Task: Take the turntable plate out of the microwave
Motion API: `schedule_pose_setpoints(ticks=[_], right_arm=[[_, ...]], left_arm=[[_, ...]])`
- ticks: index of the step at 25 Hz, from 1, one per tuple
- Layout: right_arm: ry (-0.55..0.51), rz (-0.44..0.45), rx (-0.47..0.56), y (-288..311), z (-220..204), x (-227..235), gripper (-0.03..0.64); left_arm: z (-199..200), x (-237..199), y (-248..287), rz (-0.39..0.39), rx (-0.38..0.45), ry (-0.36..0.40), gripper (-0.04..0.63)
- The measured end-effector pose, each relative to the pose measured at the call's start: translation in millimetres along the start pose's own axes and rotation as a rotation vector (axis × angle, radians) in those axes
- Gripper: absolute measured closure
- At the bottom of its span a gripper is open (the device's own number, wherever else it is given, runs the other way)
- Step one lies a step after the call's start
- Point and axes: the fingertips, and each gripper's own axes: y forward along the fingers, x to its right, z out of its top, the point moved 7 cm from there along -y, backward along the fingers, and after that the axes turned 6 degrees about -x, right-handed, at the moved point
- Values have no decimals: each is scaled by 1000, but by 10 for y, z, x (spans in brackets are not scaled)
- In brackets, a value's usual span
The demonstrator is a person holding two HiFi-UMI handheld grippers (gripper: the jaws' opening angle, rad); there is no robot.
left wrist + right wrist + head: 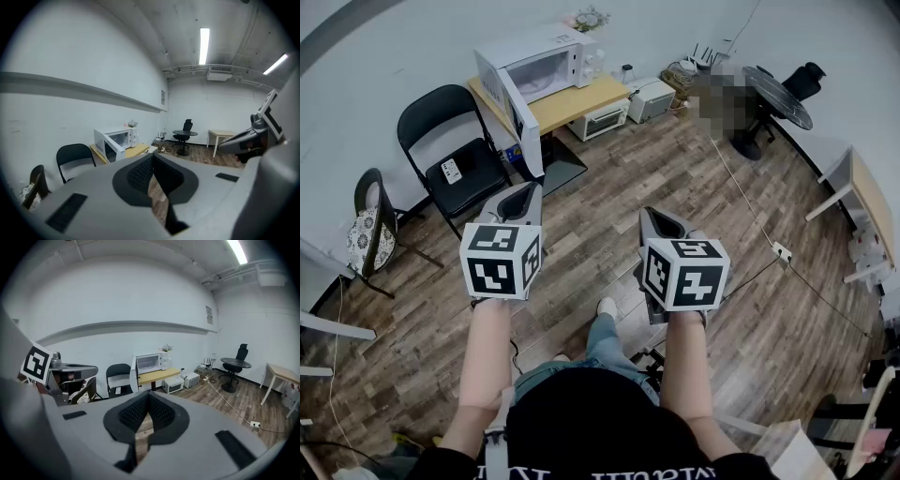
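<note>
While facing the far microwave (539,64), door (517,114) swung open nearward, holds left gripper (525,193) and right gripper (657,218) pressed together, empty.

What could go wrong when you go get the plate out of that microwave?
1. The microwave door hangs open, past the wooden table's edge. An arm could bump it on the way in.
2. The left claw and right claw are both shut and empty. They must open first, or they might just shove the plate.
3. The black folding chair stands close beside the table and could catch a leg.
</note>
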Motion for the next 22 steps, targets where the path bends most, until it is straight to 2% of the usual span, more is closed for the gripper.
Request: schedule_pose_setpoints(ticks=[9, 14, 15, 17, 18, 22], right_arm=[[-4, -16, 23, -40, 64, -39, 603], [-8, -19, 113, 11, 201, 49, 600], [-10, -8, 128, 39, 229, 71, 590], [1, 30, 151, 116, 287, 123, 388], [10, 46, 158, 165, 322, 159, 365], [1, 57, 154, 394, 507, 343, 336]], left_arm=[[92, -31, -9, -5, 19, 8, 586], [160, -63, 98, 1, 48, 4, 584], [170, -73, 136, -3, 53, -6, 562], [183, -97, 238, -11, 51, -31, 372], [197, -114, 296, -8, 50, -42, 345], [305, -166, 560, 11, 45, -62, 324]])
